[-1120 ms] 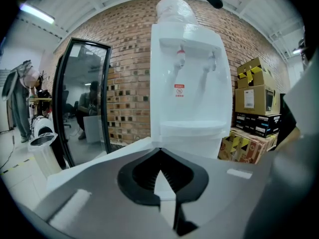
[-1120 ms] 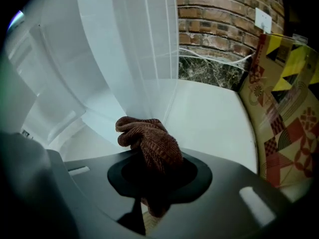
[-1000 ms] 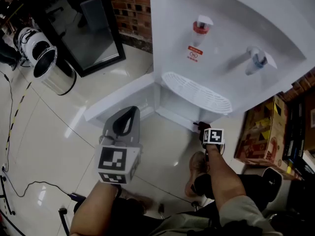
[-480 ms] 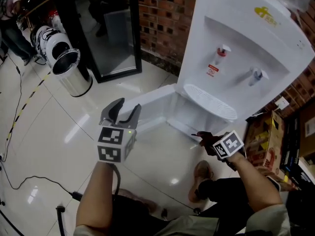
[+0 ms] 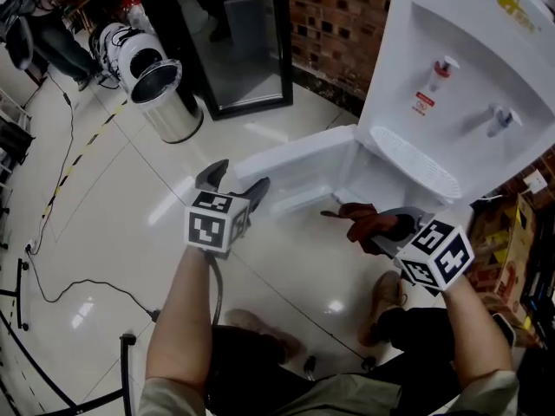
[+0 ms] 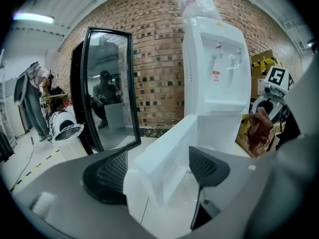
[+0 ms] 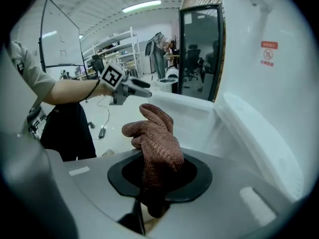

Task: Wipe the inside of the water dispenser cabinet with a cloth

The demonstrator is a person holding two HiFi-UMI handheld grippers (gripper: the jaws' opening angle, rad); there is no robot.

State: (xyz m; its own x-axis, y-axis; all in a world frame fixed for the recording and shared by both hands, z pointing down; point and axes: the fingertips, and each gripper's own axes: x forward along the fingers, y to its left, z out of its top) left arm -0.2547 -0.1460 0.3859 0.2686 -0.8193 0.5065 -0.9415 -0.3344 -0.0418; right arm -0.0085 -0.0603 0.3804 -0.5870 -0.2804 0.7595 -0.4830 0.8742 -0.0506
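Housework at the brick wall [image 5: 338, 24]: a tall white plastic water dispenser [image 5: 468, 76], with red and blue taps above a ribbed drip tray, stands with its lower cabinet [image 5: 375, 182] exposed. The cabinet's flat white door [image 5: 303, 159] is swung wide over the glossy pale tile floor [image 5: 130, 232].

A person works with two hand-held tools. The left gripper [image 5: 236, 185], grey with a black-and-white marker cube, hovers at the door's outer edge. Its fingers [image 6: 107, 173] have just been opening and stand wide apart. They grip nothing; the left gripper view shows the door's edge in the gap between them, and whether it touches either pad cannot be told.

The right gripper [image 5: 386, 228] hangs in front of the open cabinet, its fingers clamped on a rust-brown knitted cloth [image 5: 364, 222]. The cloth bunches up above them in the right gripper view [image 7: 152, 138]. It is clear of the floor and just outside the opening, touching no part of the cabinet.

By the look of it, this is the approach: door open, cloth in hand, no wiping yet. The next move calls for bringing the cloth down and in, pressing it flat on an inner wall or the cabinet floor. The left gripper could steady the door so it does not swing back.
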